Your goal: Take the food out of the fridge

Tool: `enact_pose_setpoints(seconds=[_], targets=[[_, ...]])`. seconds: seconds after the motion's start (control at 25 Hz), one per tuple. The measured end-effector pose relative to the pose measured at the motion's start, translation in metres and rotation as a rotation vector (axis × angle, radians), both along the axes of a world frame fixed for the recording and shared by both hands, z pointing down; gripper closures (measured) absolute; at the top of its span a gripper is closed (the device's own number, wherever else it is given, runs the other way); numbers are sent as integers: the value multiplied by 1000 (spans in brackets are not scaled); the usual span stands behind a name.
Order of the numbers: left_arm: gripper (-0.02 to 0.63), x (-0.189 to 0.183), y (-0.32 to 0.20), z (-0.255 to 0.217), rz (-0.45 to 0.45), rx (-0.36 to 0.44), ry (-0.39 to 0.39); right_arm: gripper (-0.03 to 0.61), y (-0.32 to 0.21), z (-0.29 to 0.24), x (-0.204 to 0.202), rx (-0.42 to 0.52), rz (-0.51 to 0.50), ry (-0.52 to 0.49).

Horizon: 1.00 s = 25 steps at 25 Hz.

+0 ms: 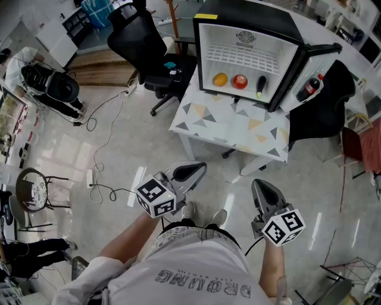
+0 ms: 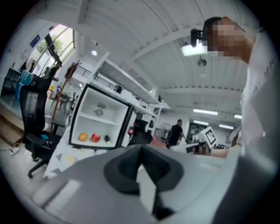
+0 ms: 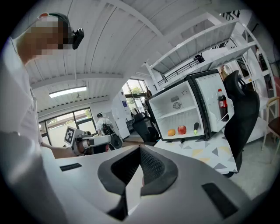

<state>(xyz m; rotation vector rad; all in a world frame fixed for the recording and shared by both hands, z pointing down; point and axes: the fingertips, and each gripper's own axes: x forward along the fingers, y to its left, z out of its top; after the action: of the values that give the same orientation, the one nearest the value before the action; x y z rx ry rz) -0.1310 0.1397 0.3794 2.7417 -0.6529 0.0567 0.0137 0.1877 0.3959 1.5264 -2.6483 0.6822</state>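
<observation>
Both your tongs are pinched together with nothing in them: left gripper (image 1: 198, 168) and right gripper (image 1: 261, 186) sit low centre in the head view, well short of the table (image 1: 238, 128). So I'd say you're only at the approach.

Walk in first, then spread one pair before it crosses the fridge (image 1: 250, 15) opening. Come in level under the shelf (image 1: 241, 56) and take an end piece so you don't knock its neighbour.

The food sits in a row on the fridge bottom, upper centre of frame: orange (image 1: 220, 79), red fruit (image 1: 239, 81), dark veg (image 1: 261, 87) (eggplant maybe, too small to tell). Mind the door (image 1: 324, 59) swung out to the right with a bottle (image 1: 309, 88) in it.

The floor (image 1: 71, 149) is glossy, with a power strip (image 1: 90, 177) at left. There's a chair (image 1: 149, 47) upper left and busy office beyond.
</observation>
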Motion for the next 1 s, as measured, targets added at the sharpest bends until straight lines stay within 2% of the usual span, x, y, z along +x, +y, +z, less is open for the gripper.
enact_pose_setpoints(seconds=[0.48, 1.0], targets=[[606, 7, -5, -8, 5, 24, -5, 578, -7, -9, 3, 37, 14, -4], [607, 28, 1, -5, -4, 22, -6, 578, -3, -1, 32, 23, 43, -11]])
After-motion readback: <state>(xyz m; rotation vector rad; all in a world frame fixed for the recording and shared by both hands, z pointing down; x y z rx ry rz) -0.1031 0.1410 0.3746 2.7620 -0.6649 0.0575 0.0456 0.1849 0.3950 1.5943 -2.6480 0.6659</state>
